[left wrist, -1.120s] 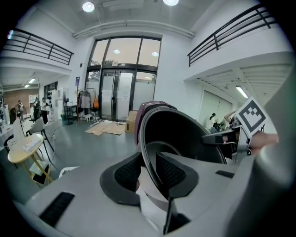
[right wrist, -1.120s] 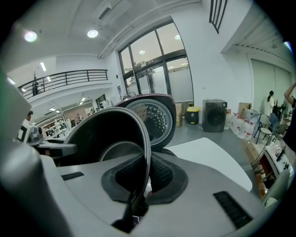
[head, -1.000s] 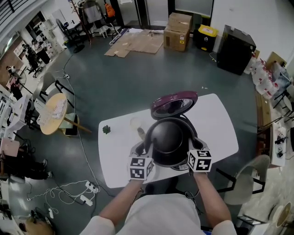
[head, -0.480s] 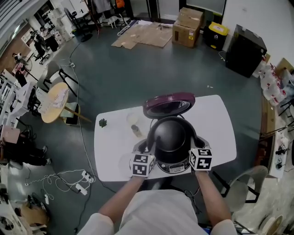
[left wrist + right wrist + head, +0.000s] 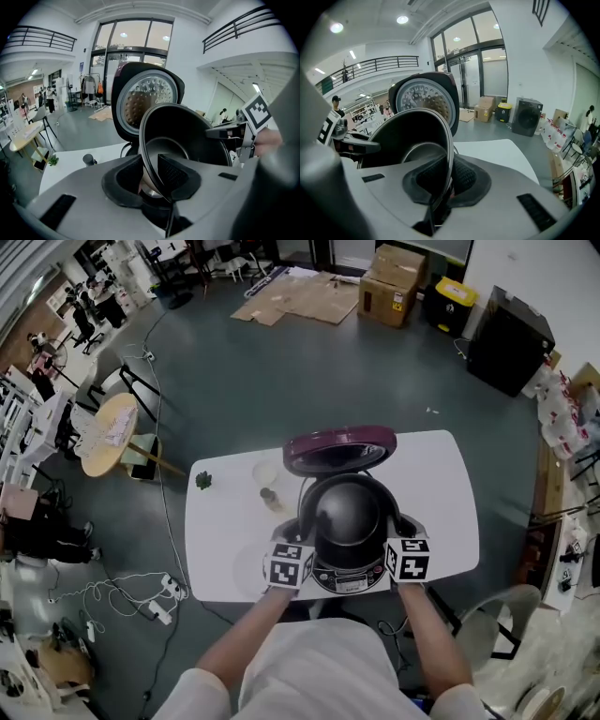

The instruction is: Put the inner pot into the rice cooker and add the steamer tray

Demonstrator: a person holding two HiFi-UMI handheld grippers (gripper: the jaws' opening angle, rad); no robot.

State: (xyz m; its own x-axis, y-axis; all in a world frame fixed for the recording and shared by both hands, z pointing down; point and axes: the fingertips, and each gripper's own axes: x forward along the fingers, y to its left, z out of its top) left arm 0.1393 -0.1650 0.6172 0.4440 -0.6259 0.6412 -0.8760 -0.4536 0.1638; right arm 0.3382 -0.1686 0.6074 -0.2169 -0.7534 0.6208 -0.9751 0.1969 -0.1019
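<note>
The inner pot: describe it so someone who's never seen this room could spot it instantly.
On the white table sits a rice cooker with its maroon lid tipped open. Right over its body is the inner pot, held by its rim between the left gripper and right gripper. It's the only glossy black round bowl there.

Far: I log the raised lid [image 5: 337, 448], upright behind the rice cooker [image 5: 351, 577], closing that approach. Left: cup [image 5: 265, 473] and small bottle [image 5: 272, 500] near the cooker, green item [image 5: 203, 481] by the table's left edge. Right: bare table [image 5: 441, 493], my widest lane. Above: inner pot [image 5: 347, 515] covers the cooker's mouth.
</note>
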